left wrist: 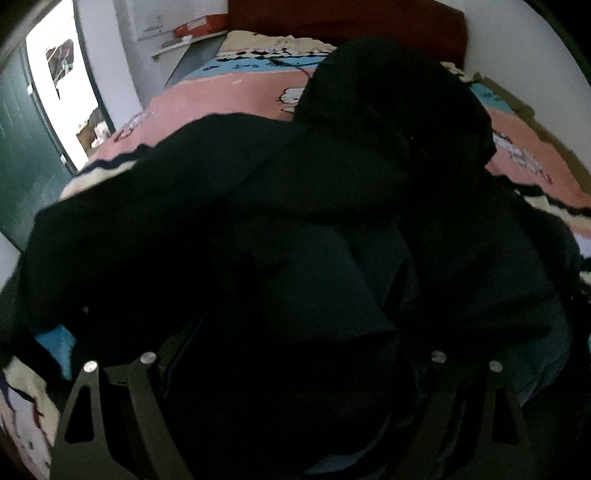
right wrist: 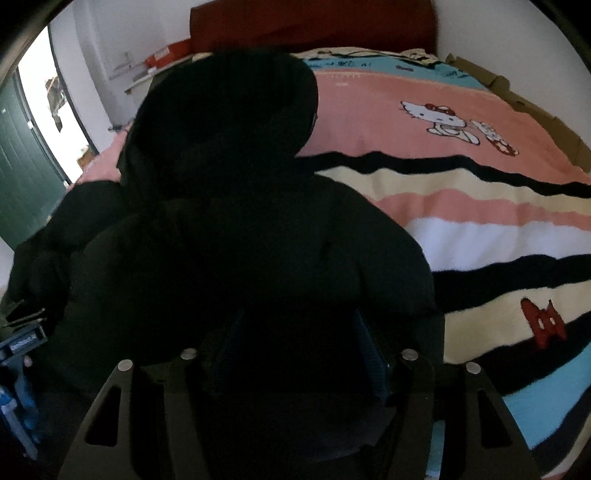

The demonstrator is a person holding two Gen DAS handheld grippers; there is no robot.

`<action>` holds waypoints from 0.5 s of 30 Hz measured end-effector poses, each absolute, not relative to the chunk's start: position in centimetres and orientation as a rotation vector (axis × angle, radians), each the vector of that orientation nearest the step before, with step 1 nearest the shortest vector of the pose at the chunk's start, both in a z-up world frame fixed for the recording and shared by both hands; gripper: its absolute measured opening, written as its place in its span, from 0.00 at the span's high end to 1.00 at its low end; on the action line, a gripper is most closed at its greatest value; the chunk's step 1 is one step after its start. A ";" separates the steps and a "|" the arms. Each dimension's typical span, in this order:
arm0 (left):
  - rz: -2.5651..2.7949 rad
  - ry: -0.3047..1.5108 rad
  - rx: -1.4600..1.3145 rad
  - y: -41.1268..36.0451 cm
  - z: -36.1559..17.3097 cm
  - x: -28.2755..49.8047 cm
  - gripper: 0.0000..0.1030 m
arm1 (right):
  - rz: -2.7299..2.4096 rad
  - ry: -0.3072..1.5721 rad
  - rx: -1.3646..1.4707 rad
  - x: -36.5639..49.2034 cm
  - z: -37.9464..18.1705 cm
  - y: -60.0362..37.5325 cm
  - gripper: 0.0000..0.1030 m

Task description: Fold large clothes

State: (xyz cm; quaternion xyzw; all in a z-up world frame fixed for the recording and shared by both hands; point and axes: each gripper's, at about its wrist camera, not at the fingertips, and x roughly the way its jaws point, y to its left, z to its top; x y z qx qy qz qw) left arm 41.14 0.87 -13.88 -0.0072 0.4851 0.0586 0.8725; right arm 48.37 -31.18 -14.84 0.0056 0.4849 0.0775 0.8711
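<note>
Item: black hooded coat [right wrist: 236,236], padded, lying on a bed [right wrist: 480,236] with a striped cartoon blanket.

Position: hood [right wrist: 225,122] points toward the headboard [right wrist: 314,22]; the long axis runs from the grippers away to the headboard. One sleeve [left wrist: 155,206] trails to the left.

Left gripper [left wrist: 291,373]: at the near hem, fabric bunched between its fingers; too dark to tell whether the pads press.

Right gripper [right wrist: 295,350]: at the near hem, about half open, cloth between the fingers; grip uncertain.

Judgement: both hands equally near; the fold likely carries the hem toward the hood.
</note>
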 end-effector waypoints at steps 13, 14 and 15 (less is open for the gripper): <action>0.080 1.020 0.119 -1.9 -12.5 38.4 0.15 | 0.235 0.988 -0.001 45.0 -12.0 -28.7 0.43; 0.078 1.020 0.118 -1.9 -12.5 38.0 0.15 | 0.228 1.017 -0.003 45.0 -12.9 -28.6 0.43; 0.072 1.002 0.109 -1.8 -11.9 37.4 0.15 | 0.223 1.033 0.002 44.9 -13.2 -28.5 0.43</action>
